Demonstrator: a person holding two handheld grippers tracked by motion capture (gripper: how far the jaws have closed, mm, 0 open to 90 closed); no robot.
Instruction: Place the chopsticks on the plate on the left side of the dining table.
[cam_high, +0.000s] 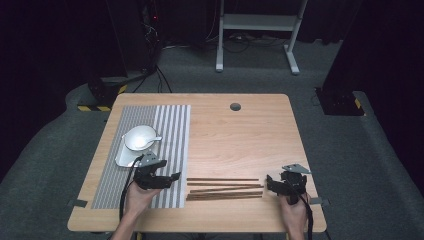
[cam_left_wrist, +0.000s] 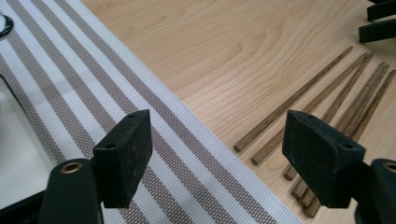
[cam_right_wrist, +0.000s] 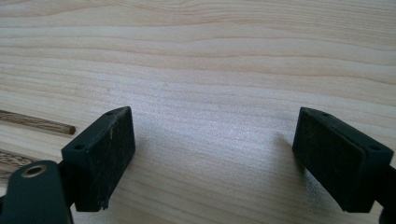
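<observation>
High view: both grippers flank the chopsticks (cam_high: 225, 188), nothing grabbed yet.
Left gripper (cam_high: 167, 177) sits over the mat (cam_high: 170, 125) edge just left of the sticks, right gripper (cam_high: 272, 182) just right of them, both wide open. Guessing it's the reach step; next, close on one stick. Stick count's hard to tell, they overlap.

Wooden sticks (cam_high: 225, 188) lie between the left claw (cam_high: 172, 176) and right claw (cam_high: 270, 182).
</observation>
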